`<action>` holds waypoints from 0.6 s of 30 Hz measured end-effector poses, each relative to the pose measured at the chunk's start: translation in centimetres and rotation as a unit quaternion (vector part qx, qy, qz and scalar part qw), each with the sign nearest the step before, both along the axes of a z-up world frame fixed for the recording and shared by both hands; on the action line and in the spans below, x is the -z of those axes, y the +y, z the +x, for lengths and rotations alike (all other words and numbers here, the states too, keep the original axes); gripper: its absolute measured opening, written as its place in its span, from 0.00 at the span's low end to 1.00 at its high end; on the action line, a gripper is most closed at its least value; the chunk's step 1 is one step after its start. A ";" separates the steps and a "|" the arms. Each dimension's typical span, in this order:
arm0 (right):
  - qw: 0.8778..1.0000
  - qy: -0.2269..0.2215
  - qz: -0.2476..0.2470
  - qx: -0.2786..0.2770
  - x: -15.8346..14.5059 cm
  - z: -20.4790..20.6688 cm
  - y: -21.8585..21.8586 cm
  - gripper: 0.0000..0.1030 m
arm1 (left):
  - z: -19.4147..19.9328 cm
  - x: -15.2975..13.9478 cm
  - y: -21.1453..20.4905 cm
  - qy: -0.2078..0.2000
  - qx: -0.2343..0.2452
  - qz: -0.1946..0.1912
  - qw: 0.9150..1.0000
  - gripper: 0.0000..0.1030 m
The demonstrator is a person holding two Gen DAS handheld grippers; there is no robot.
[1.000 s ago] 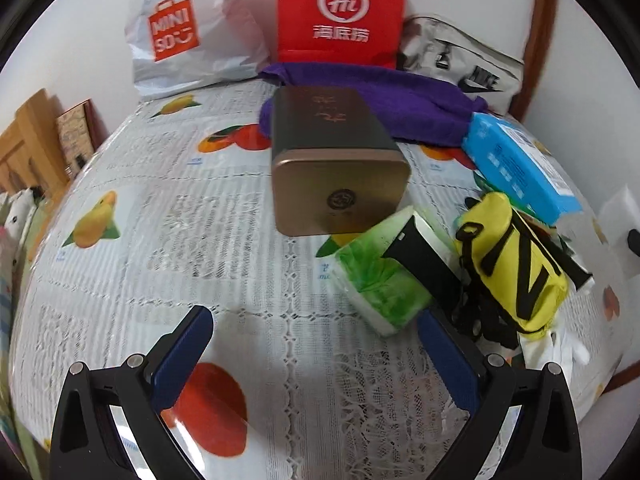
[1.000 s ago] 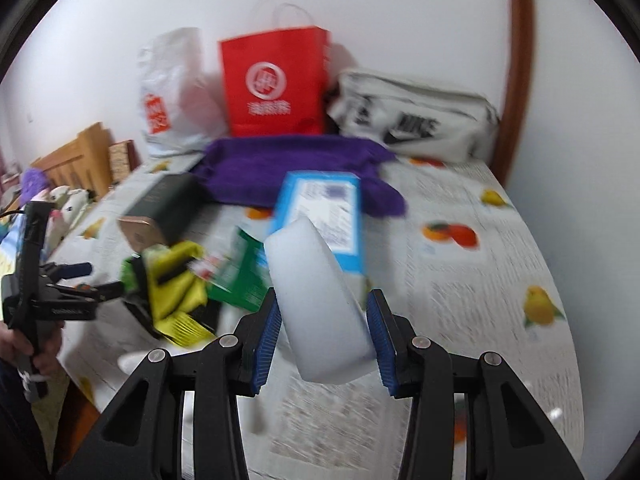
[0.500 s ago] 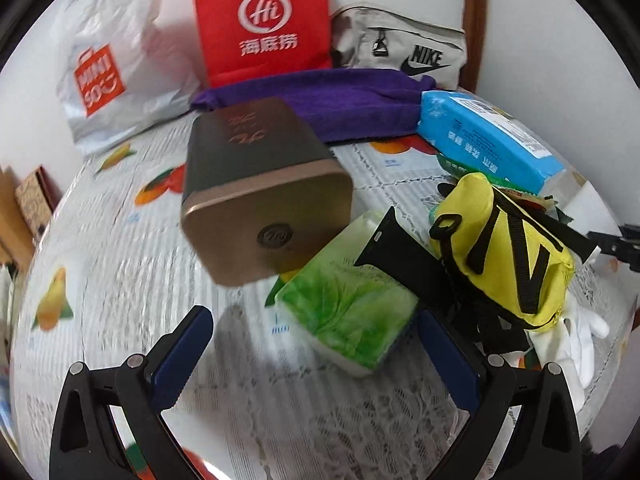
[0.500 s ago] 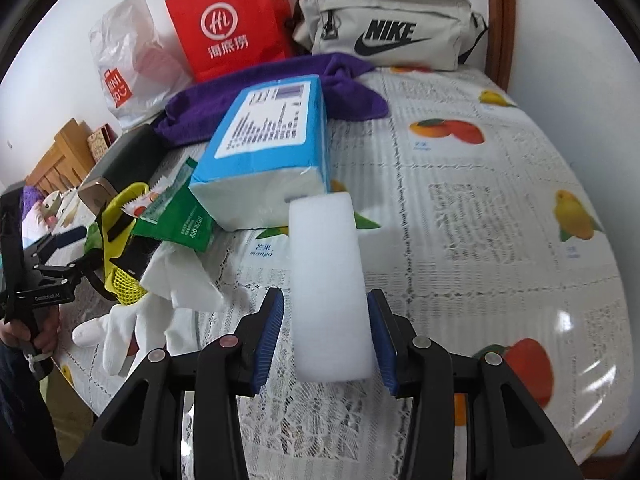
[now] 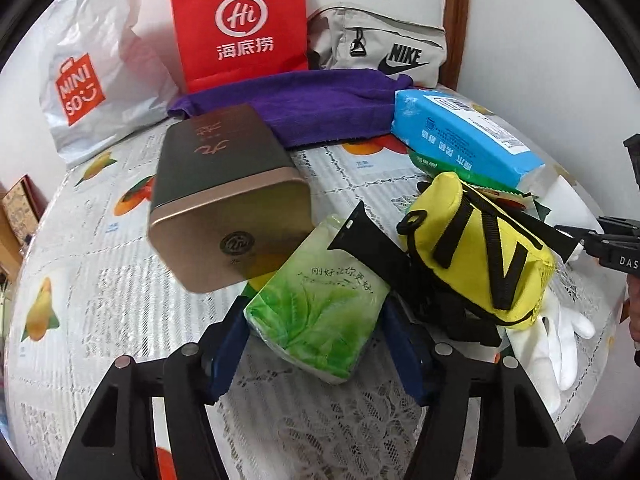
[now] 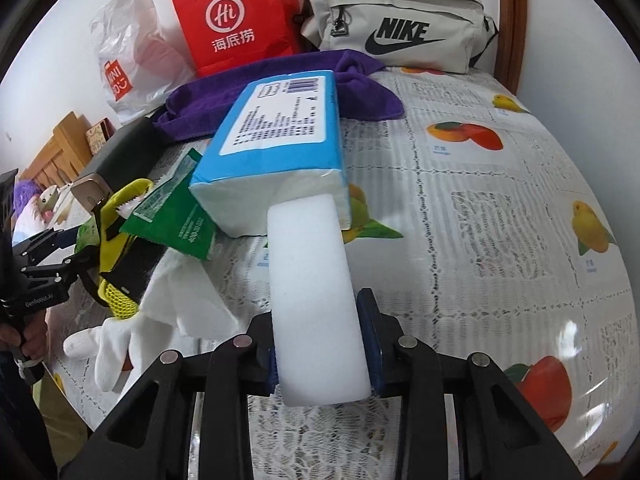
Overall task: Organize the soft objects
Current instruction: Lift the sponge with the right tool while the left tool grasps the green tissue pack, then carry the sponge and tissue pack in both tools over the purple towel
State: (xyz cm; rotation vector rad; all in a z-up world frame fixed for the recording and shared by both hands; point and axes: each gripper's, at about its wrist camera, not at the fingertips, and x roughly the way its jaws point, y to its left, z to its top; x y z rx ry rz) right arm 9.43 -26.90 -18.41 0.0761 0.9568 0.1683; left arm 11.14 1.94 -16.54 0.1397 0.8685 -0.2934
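My left gripper [image 5: 316,344] has just been closing; its fingers now pinch the green tissue pack [image 5: 320,312] lying near the tin [image 5: 228,204]. My right gripper [image 6: 320,356], also just tightened, squeezes the white sponge [image 6: 312,288] before the blue tissue pack [image 6: 280,136].

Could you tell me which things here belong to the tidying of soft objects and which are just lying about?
In the job: white foam block, green tissue pack, blue tissue pack, yellow pouch, white glove, purple towel.

Lying about: tin box, red bag.
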 end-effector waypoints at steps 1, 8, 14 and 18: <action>1.000 0.000 0.002 -0.001 0.0 -0.1 0.1 0.32 | -0.2 -0.1 0.3 0.003 -0.006 -0.005 1.000 0.61; 1.000 0.002 0.013 -0.003 -0.1 -0.6 0.5 0.32 | -1.6 -1.3 3.0 -0.002 -0.066 -0.012 0.998 0.60; 1.000 -0.014 0.023 -0.003 -1.4 -1.2 0.5 0.31 | -2.9 -2.8 4.6 -0.014 -0.097 -0.020 0.995 0.60; 0.999 -0.029 0.024 -0.008 -3.2 -1.5 0.7 0.31 | -3.2 -4.5 4.6 -0.026 -0.107 -0.022 0.994 0.60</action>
